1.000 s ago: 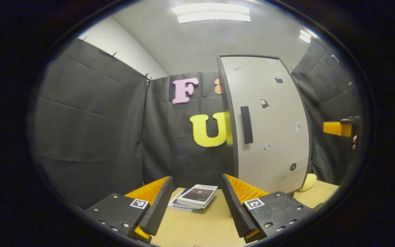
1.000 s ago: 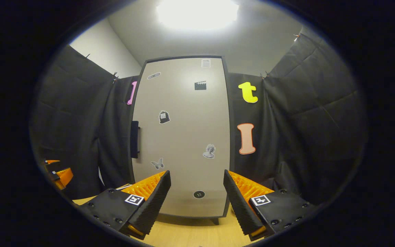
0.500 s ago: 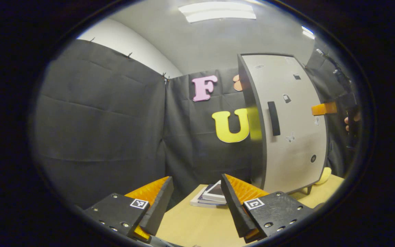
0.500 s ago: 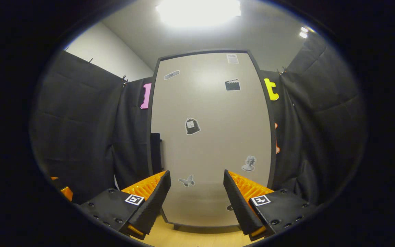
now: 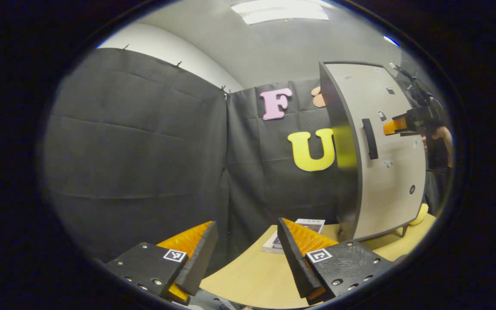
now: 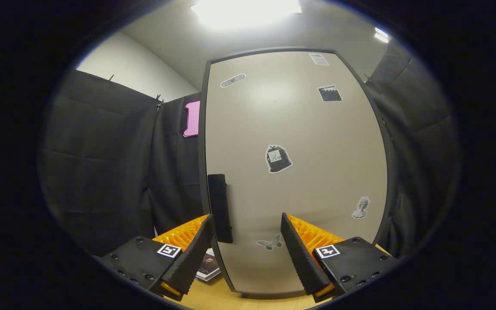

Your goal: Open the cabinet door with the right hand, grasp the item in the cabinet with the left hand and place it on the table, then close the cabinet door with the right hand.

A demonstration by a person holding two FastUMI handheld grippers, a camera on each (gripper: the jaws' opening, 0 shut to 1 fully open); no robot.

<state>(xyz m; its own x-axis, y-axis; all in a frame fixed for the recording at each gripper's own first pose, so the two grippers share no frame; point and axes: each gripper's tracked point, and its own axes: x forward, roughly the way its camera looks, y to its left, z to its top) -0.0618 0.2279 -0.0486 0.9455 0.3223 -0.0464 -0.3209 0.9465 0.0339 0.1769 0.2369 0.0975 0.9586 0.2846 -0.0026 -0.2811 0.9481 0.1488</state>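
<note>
Near door handle (image 6: pixel 221 208), right gripper (image 6: pixel 247 241) agape (empty)

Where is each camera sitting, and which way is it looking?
Left gripper view: rides on the left gripper, looks across the light wooden table at the black cloth wall and the beige cabinet door; its own open fingers show, plus the right gripper and a hand.
Right gripper view: rides on the right gripper, faces the door close up, near its black bar handle; its open fingers show.
Both share the door, handle, table and stacked books.
</note>
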